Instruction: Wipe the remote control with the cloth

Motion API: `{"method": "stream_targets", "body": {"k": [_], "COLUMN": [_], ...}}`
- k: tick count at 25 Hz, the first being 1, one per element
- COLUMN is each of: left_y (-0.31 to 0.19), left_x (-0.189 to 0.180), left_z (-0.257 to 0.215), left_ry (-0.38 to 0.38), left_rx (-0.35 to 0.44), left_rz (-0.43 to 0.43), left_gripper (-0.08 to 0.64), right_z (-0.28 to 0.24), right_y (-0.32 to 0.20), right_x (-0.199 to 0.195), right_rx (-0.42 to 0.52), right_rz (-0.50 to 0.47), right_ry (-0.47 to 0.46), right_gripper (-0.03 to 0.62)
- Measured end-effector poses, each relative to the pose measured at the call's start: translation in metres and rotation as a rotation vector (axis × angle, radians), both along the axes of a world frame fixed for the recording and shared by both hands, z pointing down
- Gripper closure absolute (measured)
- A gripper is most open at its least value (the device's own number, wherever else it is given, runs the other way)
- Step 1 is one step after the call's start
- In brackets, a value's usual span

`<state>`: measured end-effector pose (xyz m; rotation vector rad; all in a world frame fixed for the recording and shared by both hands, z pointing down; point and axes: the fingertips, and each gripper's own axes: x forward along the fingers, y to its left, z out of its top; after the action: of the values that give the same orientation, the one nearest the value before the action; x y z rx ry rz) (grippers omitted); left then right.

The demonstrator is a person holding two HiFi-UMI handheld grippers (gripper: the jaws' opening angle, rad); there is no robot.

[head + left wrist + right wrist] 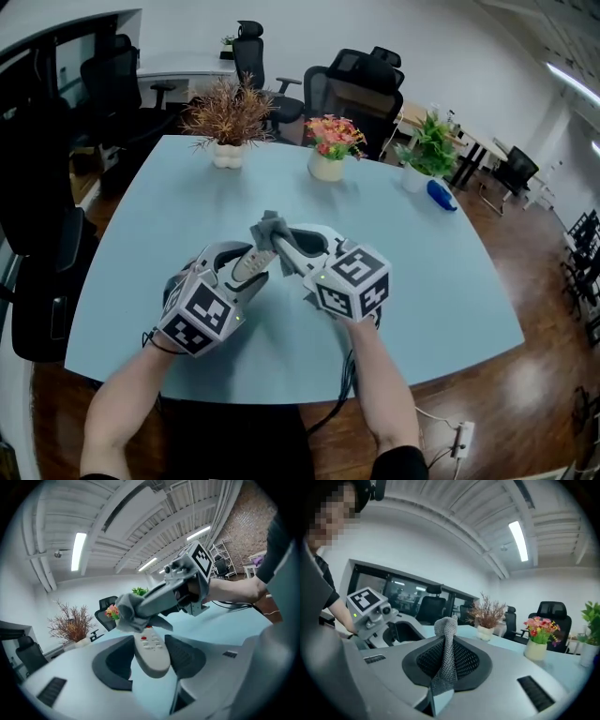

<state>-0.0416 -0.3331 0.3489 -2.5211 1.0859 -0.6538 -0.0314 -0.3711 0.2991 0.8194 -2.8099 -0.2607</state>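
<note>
Chairs (42,225) stand close along the left edge of the table (131,253), so that side gives little room. Nearer the middle, over the front half of the tabletop, the left gripper (251,269) has its jaws drawn narrow on the remote (247,268), with one pad on each long side. The button end of the remote sticks out past the jaws, away from the person. The cloth (269,230) lies bunched on that far end and touches it. The right gripper (281,246) comes in just beside, and its jaws are pressed together on the cloth, a fold of which stands out beyond the fingertips. Both grippers are well back from the front edge. Three plant pots (326,165) stand in a row near the far edge, well apart from the grippers. To the right, open tabletop reaches to the right edge, and only a blue thing (441,195) lies near the far right corner.
</note>
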Motion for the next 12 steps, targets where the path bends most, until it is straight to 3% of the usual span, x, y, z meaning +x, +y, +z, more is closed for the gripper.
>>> {"method": "stream_targets", "body": {"k": [2,4,7,9,12], "left_y": [0.005,0.008,0.008,0.007,0.013], "left_x": [0.003,0.005,-0.001,-0.007,-0.004], "left_z": [-0.009,-0.019,-0.031,-0.036,-0.042], "left_ry": [0.055,0.141,0.344,0.422,0.394], "left_rx": [0.026,0.019,-0.074,-0.104,-0.029], "left_rz": [0.035,0.066,0.104,0.111,0.131], "left_gripper": [0.359,0.359,0.360,0.360,0.360], "right_z": [0.015,0.025,0.014,-0.013,-0.036], "right_y": [-0.013,-0.037,-0.052,-0.032,0.015], "right_x": [0.008,0.034,0.063,0.054,0.012], "right_rx": [-0.042,-0.085,-0.075,-0.024,-0.060], "right_rz": [0.071,0.206,0.325,0.233,-0.067], "right_ry": [0.046,0.066,0.019,-0.090,-0.237], "right_gripper": [0.568,0.568,0.568,0.568,0.568]}}
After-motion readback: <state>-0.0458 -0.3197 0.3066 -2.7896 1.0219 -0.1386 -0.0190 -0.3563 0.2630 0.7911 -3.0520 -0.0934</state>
